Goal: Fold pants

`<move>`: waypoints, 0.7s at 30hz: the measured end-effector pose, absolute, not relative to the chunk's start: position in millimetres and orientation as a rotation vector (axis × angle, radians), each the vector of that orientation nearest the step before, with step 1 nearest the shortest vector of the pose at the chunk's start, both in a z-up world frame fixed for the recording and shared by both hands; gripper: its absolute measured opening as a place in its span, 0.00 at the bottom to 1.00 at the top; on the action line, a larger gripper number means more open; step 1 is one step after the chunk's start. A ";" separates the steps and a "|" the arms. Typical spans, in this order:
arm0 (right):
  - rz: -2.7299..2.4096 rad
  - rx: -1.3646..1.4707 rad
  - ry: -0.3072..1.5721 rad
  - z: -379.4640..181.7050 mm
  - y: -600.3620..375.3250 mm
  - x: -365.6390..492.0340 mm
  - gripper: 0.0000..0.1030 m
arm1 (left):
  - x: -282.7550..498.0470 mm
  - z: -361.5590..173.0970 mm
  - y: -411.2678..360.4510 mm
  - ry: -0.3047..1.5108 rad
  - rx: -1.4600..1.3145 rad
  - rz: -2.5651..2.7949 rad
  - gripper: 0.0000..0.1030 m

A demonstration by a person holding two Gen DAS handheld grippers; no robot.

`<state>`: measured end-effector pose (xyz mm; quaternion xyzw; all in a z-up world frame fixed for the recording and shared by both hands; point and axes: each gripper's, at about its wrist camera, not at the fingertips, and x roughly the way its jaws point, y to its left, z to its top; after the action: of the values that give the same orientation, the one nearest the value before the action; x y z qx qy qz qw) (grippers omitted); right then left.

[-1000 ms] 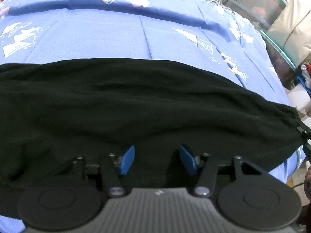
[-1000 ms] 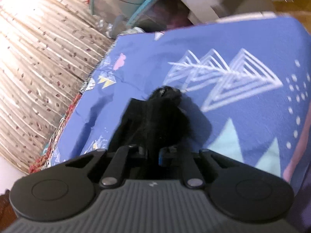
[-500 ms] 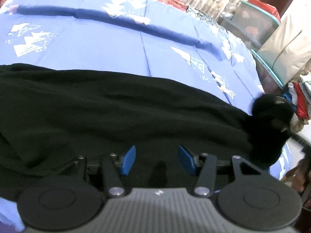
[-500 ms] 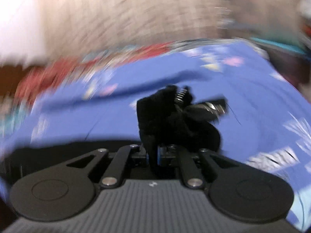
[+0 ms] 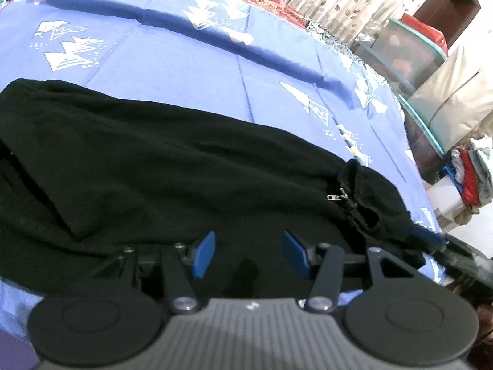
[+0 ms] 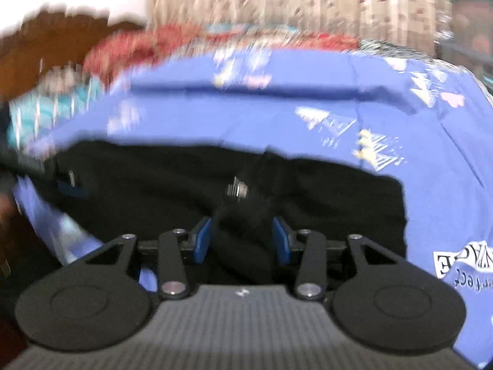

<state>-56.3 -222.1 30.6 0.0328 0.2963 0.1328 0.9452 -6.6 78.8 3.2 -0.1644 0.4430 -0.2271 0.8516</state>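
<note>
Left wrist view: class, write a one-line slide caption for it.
Open left gripper hovers over black pants spread on a blue patterned bedsheet, zipper at right.

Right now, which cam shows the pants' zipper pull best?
Left wrist. The zipper pull is sharp there, silver against the black pants by the folded-over cuff. Right wrist also catches it, but motion blur smears it into a pale streak.

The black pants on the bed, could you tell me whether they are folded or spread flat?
Partly folded: the zipper end lies doubled over onto the pants.
</note>
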 end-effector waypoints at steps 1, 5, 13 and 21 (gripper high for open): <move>0.254 0.112 0.583 35.1 -229.4 -56.2 0.44 | -7.0 3.4 79.0 0.930 -0.348 -0.481 0.48; 0.152 0.226 0.594 27.5 -242.5 -43.4 0.24 | -9.7 3.6 81.1 0.929 -0.345 -0.485 0.48; 0.096 0.225 0.765 -27.1 -209.0 -22.4 0.22 | -28.3 12.0 111.3 0.891 -0.347 -0.443 0.48; 0.133 0.298 0.593 17.1 -205.7 -44.3 0.24 | -59.1 20.0 204.1 0.776 -0.525 -0.238 0.65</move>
<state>-44.3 -205.7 17.1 0.1459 0.2909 0.0652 0.9433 -59.1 204.1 20.0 -0.2526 0.3729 -0.1146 0.8854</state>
